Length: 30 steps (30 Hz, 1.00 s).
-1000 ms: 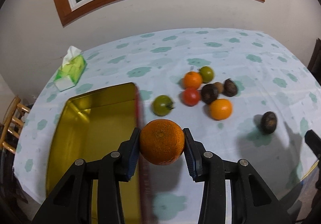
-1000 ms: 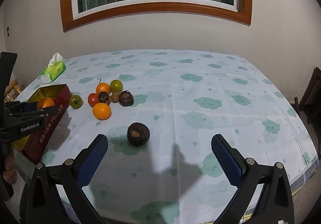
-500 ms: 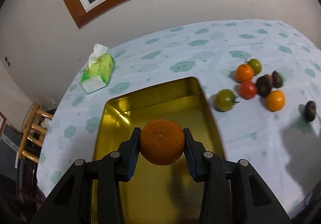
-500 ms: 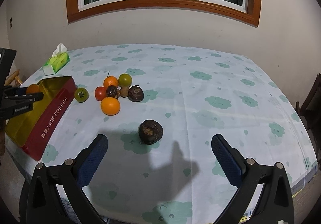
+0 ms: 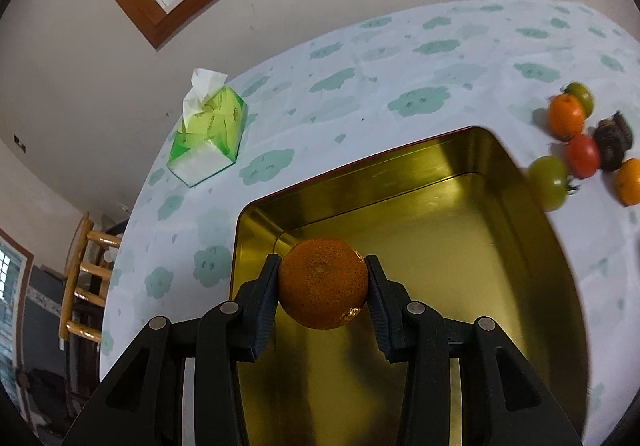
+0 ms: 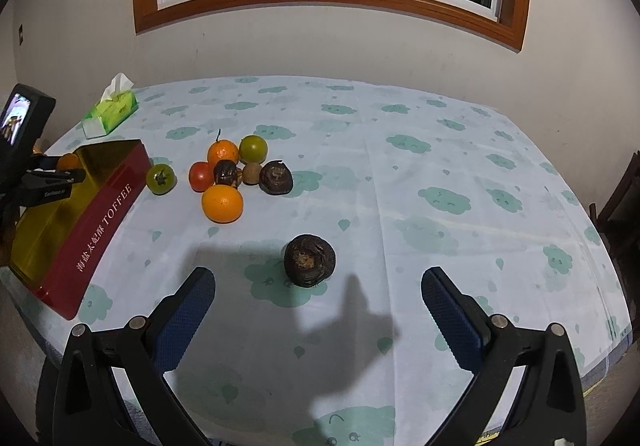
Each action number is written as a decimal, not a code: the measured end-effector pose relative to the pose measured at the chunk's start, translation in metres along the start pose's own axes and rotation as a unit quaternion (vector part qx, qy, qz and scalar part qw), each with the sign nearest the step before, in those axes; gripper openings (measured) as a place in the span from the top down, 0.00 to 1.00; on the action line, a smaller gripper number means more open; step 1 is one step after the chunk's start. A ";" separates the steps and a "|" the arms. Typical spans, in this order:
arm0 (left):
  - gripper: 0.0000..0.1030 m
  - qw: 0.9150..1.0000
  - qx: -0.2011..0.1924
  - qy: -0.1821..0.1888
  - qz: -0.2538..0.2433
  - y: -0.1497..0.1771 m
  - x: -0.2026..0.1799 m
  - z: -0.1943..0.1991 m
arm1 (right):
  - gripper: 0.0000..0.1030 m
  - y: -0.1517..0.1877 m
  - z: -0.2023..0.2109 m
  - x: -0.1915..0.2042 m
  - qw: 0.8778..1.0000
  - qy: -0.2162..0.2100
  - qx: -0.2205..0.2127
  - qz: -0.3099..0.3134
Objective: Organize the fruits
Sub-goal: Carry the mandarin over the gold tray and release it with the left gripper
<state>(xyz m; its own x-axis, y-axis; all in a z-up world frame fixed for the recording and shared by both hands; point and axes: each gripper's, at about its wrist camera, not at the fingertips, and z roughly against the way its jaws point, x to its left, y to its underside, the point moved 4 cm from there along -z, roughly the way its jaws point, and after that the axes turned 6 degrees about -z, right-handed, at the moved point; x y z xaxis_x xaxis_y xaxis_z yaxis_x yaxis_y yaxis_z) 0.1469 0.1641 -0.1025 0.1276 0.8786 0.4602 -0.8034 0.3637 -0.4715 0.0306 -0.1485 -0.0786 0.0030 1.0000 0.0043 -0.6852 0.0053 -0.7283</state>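
Observation:
My left gripper [image 5: 322, 286] is shut on an orange [image 5: 323, 283] and holds it over the near left corner of the gold-lined red tin [image 5: 460, 214]. In the right wrist view the tin [image 6: 100, 222] sits at the table's left with the left gripper [image 6: 60, 176] above it. My right gripper [image 6: 318, 304] is open and empty, just short of a dark round fruit [image 6: 309, 260]. A cluster of fruits lies mid-table: two oranges [image 6: 222, 203], a red tomato [image 6: 201, 176], green tomatoes [image 6: 161, 179], and dark fruits [image 6: 275, 177].
A green tissue pack [image 6: 110, 111] stands at the table's far left, also in the left wrist view [image 5: 208, 130]. A wooden chair [image 5: 86, 278] is beyond the table's left edge. A dark chair [image 6: 622, 206] is at the right edge.
My left gripper has carried the orange leftward, from beside the tin's right wall to over its near left corner. My right gripper has moved closer to the lone dark fruit.

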 end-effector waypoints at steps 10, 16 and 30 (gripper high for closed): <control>0.59 0.999 0.040 0.006 -0.009 -0.011 0.007 -0.033 | 0.01 -0.001 -0.015 -0.001 1.000 0.005 0.015 -0.002; 0.58 0.999 0.045 -0.004 -0.016 -0.015 0.009 -0.039 | 0.01 -0.001 -0.024 -0.001 1.000 0.004 0.024 -0.001; 0.51 0.997 0.052 -0.031 -0.037 -0.016 0.008 -0.051 | 0.01 -0.002 -0.031 0.000 1.000 0.003 0.028 -0.003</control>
<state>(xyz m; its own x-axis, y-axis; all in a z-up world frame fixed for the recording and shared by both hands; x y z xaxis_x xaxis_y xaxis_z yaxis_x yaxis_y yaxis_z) 0.1903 0.1813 -0.1296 0.1550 0.8284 0.5383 -0.8494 0.3900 -0.3555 0.0545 -0.1480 -0.0982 0.0107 0.9999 0.0045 -0.7253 0.0109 -0.6883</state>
